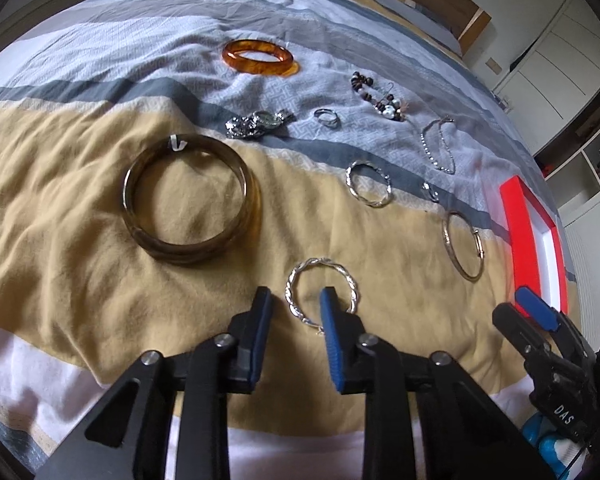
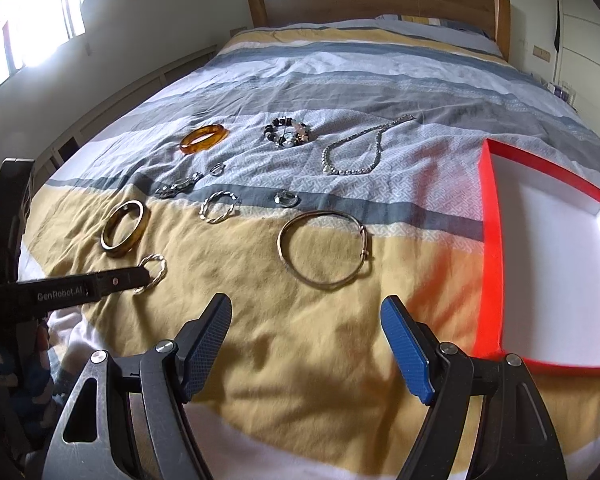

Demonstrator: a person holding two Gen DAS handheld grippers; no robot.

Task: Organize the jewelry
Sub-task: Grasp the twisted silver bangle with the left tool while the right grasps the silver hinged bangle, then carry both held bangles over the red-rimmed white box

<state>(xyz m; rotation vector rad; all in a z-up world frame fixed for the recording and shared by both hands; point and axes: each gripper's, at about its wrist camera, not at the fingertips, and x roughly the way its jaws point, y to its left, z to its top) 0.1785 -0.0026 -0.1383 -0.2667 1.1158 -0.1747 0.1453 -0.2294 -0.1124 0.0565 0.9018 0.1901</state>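
Note:
Jewelry lies spread on a striped bedspread. A twisted silver bangle (image 1: 318,261) (image 2: 162,270) rests on the yellow stripe. My left gripper (image 1: 295,296) (image 2: 144,274) points down at it. One blue pad sits inside the ring and the other outside, so the bangle's left rim lies between the jaws with gaps on both sides. My right gripper (image 2: 306,308) hovers wide open over bare yellow cloth, with a thin gold bangle (image 2: 320,284) just ahead of it. An empty red box (image 2: 490,240) (image 1: 518,232) with a white inside lies to its right.
A dark brown bangle (image 1: 188,256), an amber bangle (image 1: 256,66), another twisted silver ring (image 2: 210,216), a bead bracelet (image 2: 286,132), a chain necklace (image 2: 348,170), a watch-like silver piece (image 1: 252,124) and small rings lie farther up. A wooden headboard (image 2: 380,0) stands behind.

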